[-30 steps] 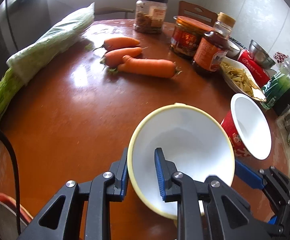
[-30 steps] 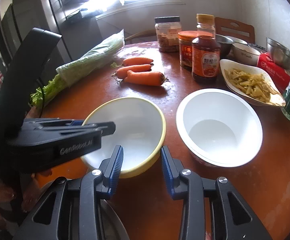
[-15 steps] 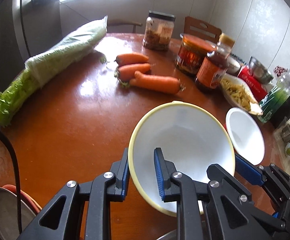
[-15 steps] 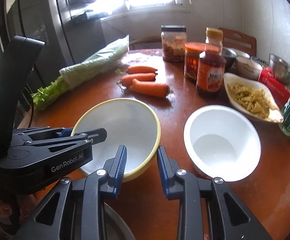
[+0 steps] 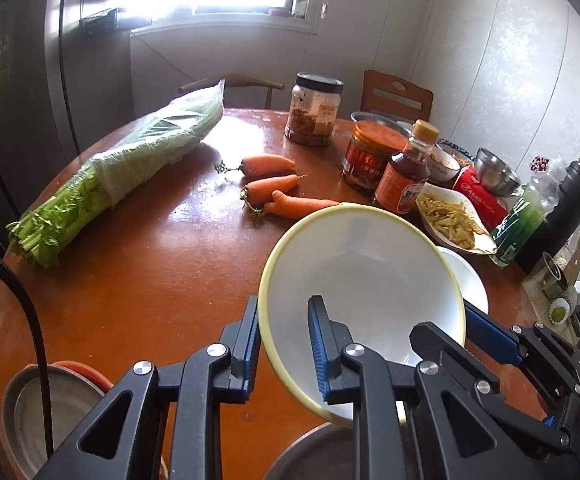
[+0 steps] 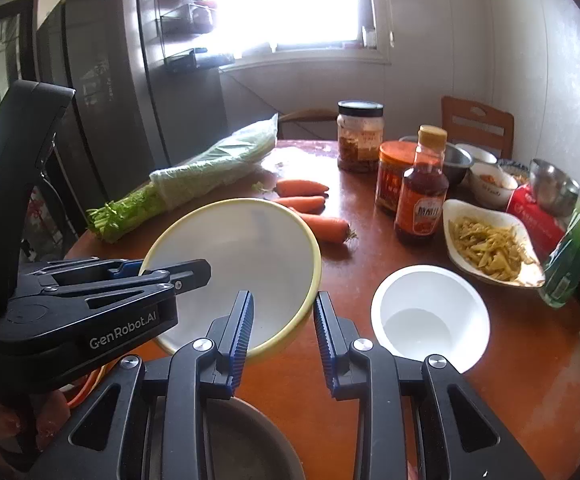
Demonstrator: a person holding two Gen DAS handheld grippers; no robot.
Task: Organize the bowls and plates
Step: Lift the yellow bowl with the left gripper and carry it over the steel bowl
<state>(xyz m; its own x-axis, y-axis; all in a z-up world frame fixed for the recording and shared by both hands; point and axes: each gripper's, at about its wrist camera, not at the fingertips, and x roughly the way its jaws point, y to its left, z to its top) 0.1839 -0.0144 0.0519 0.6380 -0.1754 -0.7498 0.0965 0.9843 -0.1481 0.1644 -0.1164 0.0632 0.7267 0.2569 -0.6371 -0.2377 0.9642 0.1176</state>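
Left wrist view: left gripper (image 5: 281, 346) clamped on rim of yellow-rimmed white bowl (image 5: 364, 280), lifted and tilted at lower centre. Right gripper (image 6: 283, 336) spread, straddling the opposite rim, apparently not touching. White disposable bowl (image 6: 430, 316) on table at lower right. Best kept level, lowered slowly, released only once seated.

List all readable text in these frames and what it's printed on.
"GenRobot.AI": white lettering on the side of the black left claw, seen from the right wrist view.
Labels on the brown sauce bottle with orange cap, the red-lidded jar, the clear black-lidded jar, the red carton and the green bottle: print present, too blurred to read.
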